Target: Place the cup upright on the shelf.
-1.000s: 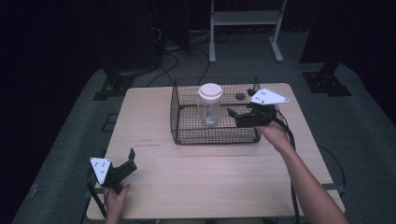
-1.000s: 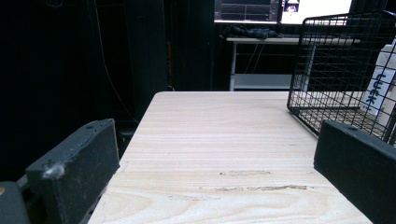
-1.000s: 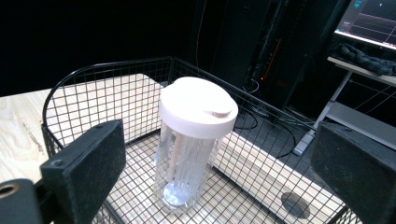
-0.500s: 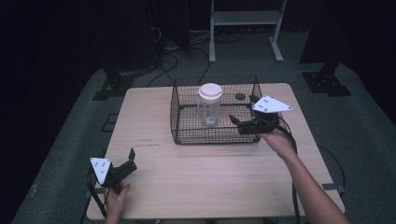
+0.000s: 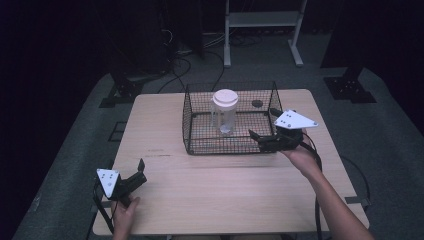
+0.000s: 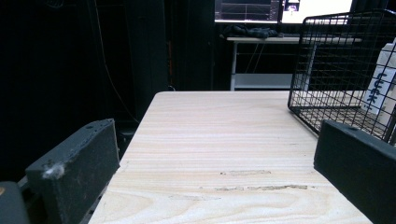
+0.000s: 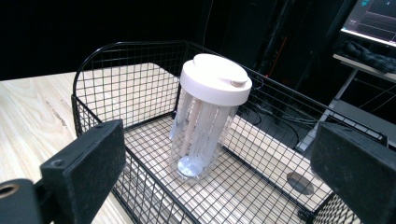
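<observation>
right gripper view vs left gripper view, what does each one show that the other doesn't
Right gripper view: the jar's white lid, its clear body with pale sticks inside, the basket's mesh floor, and a round hole in the table. Left gripper view: a bare stretch of wooden table and a shelf with dark cloth behind. Both: the black wire basket, part of the jar, and an open hand-held gripper's jaws.

Lab, dark curtained room, cables on floor (image 5: 200, 55), monitor (image 7: 373, 21), wooden table (image 5: 225, 185)
</observation>
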